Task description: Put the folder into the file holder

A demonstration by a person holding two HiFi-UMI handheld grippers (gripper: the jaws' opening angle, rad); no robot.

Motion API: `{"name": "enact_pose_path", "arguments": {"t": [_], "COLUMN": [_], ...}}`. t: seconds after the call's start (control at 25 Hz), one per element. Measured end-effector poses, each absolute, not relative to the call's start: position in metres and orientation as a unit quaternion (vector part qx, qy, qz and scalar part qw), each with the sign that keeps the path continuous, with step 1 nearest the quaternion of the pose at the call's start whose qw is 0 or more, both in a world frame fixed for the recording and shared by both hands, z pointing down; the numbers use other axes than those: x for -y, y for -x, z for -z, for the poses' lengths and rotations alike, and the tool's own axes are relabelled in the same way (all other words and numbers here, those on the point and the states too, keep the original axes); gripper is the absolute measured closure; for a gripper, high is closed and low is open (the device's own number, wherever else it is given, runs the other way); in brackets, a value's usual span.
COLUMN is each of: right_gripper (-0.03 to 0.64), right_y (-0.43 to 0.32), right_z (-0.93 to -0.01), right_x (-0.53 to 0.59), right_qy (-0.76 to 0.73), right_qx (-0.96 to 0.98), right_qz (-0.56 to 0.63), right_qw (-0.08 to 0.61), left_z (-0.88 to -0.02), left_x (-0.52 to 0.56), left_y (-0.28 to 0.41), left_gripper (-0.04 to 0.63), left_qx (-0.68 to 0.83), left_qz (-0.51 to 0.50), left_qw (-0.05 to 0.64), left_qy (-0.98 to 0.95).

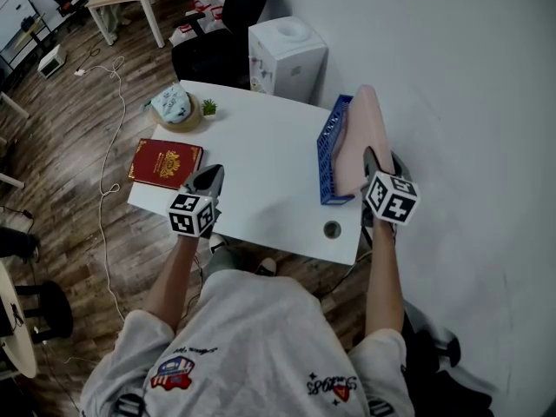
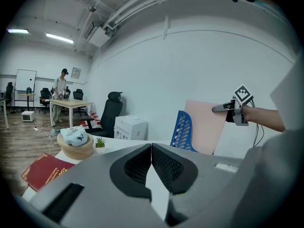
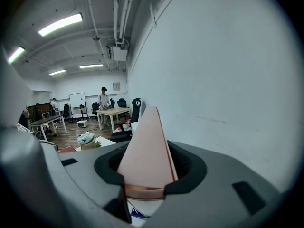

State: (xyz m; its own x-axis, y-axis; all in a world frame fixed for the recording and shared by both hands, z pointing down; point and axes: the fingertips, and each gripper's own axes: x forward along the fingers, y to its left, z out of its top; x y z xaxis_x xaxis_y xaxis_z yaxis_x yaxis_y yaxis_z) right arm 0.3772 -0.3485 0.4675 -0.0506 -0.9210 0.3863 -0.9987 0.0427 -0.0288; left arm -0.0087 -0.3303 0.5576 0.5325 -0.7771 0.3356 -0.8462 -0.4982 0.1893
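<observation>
Right gripper (image 1: pixel 372 158) is clamped on the flat pink folder (image 1: pixel 360 133), right by the blue perforated plastic file holder (image 1: pixel 327 162) at the white tabletop's (image 1: pixel 261 168) right edge. Left gripper (image 1: pixel 212 175) is pinched closed, empty.

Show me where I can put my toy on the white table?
The wide middle of the table, between the book and the holder, is bare. The left is crowded: book, basket, plant. The right edge has the holder and folder.

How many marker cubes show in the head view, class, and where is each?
2. One cube rides on the left gripper, above the table's near edge by the red book; the other cube on the right gripper, which grips the pink folder beside the blue file holder.
</observation>
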Motion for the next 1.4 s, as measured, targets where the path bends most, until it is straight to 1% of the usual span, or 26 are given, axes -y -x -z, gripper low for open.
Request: {"name": "enact_pose_path", "arguments": {"t": [0.56, 1.4], "right_gripper": [0.449, 0.446], "right_y": [-0.376, -0.374], "right_z": [-0.455, -0.463], "right_x": [0.349, 0.351], "right_qy": [-0.698, -0.696], "right_qx": [0.706, 0.713], "right_qz": [-0.087, -0.065], "right_qw": [0.078, 0.062], "left_z": [-0.554, -0.556], "left_x": [0.335, 0.329], "left_y": [0.014, 0.023], "left_gripper": [0.589, 0.589], "left_qx": [0.471, 0.483], "left_qz": [-0.106, -0.103], "left_qw": [0.165, 0.17], "left_qy": [-0.86, -0.853]}}
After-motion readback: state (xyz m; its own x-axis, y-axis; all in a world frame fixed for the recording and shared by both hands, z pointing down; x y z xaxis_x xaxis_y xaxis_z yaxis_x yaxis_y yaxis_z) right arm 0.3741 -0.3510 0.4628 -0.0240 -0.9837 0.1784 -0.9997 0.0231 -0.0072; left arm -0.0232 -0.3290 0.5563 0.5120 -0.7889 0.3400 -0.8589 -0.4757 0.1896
